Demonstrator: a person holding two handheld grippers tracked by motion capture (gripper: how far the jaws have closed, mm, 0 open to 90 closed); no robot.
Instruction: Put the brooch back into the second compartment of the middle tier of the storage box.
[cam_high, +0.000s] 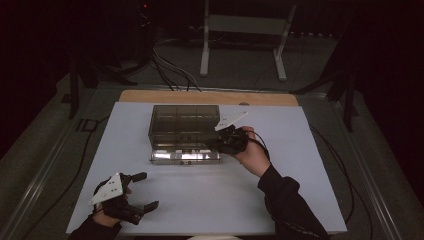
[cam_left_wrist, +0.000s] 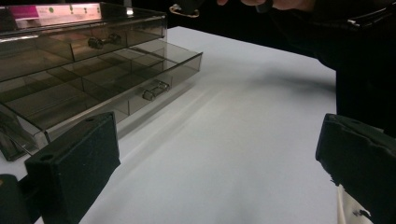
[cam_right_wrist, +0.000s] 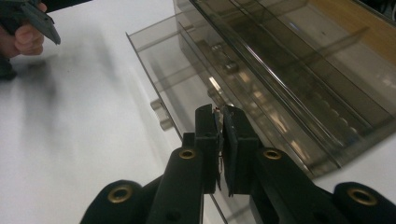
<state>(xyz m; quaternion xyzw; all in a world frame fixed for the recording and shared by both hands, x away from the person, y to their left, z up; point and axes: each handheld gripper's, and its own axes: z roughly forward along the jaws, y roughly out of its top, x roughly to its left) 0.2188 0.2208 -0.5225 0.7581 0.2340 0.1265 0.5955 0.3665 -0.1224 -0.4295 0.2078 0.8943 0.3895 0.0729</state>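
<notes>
While the right tongs sit pinched shut on the front wall of the lower drawer, pulled partway out of the smoky clear organizer box at twelve o'clock on the white desk, any further slide should probably run straight along the drawer's rails, toward six o'clock. Twisting might jam it. The left tongs, jaws spread wide and empty, rest at seven o'clock and could brace the box.

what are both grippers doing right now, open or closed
Left gripper: open, holding nothing, above the white table.
Right gripper: fingers shut at the smoky plastic drawer box; something thin seems pinched, too small to identify.
</notes>
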